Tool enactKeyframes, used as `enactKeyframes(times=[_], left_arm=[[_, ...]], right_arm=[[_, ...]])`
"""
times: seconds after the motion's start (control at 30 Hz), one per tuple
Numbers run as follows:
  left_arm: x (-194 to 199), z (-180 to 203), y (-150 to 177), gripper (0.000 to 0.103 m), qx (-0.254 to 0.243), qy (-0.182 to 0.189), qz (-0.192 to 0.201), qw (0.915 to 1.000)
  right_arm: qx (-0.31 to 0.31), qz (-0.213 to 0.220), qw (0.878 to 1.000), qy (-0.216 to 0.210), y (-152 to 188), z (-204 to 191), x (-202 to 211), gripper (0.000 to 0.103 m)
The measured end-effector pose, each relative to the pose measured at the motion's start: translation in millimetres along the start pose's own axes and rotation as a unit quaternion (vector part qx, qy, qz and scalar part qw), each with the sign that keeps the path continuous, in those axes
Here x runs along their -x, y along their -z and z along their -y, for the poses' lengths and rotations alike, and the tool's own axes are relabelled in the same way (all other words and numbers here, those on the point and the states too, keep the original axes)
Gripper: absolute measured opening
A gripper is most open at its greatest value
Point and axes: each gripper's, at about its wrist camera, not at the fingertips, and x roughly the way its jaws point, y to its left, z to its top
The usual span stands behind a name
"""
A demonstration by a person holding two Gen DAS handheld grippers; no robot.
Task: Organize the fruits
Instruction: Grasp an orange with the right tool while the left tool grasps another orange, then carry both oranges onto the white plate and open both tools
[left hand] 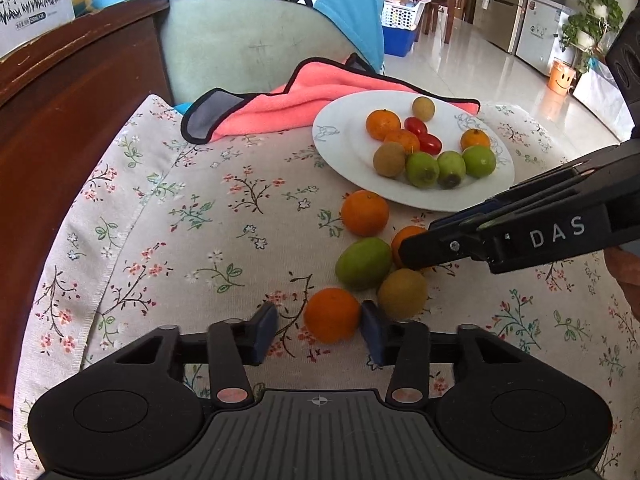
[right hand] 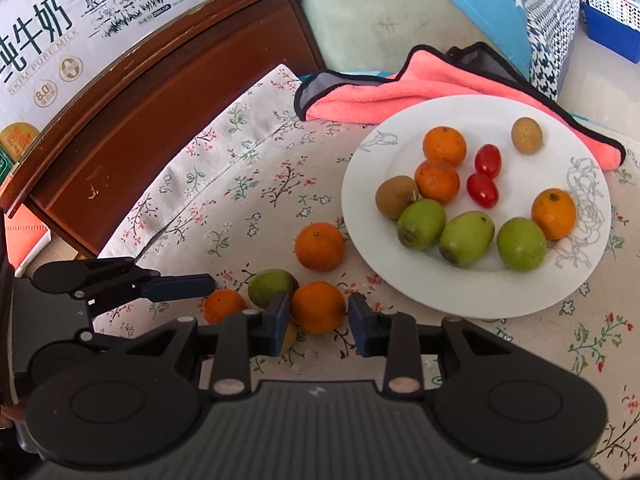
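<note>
A white plate (left hand: 348, 148) (right hand: 472, 292) on the floral cloth holds several oranges, green fruits, brown fruits and two red tomatoes. Loose fruit lies in front of it. My left gripper (left hand: 320, 326) is open, with an orange (left hand: 332, 314) between its blue pads, nearer the right pad. A brown fruit (left hand: 402, 294) and a green fruit (left hand: 363, 263) lie just beyond. My right gripper (right hand: 318, 320) is open around another orange (right hand: 317, 307), its pads close to both sides. In the left wrist view the right gripper (left hand: 416, 252) covers that orange. A further orange (left hand: 365, 213) (right hand: 319, 247) sits by the plate rim.
A pink towel (left hand: 304, 100) (right hand: 420, 92) lies behind the plate. A dark wooden cabinet (left hand: 60, 120) (right hand: 160, 92) borders the cloth on the left, with a milk carton (right hand: 60, 40) on it. A pale green seat back (left hand: 248, 48) stands behind.
</note>
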Motion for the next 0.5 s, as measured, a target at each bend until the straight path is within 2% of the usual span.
enactKeyframes(times=[0.17, 0.5], left_arm=[[0.4, 2.0, 0.3, 0.028, -0.004, 0.007, 0.004, 1.0], [0.0, 3.5, 0.0, 0.028, -0.005, 0.004, 0.004, 1.0]], right_arm=[[0.0, 0.001, 1.0, 0.003, 0.4, -0.5, -1.0, 0.032], [-0.001, 0.001, 1.0, 0.0, 0.6, 0.6, -2.3, 0.031]])
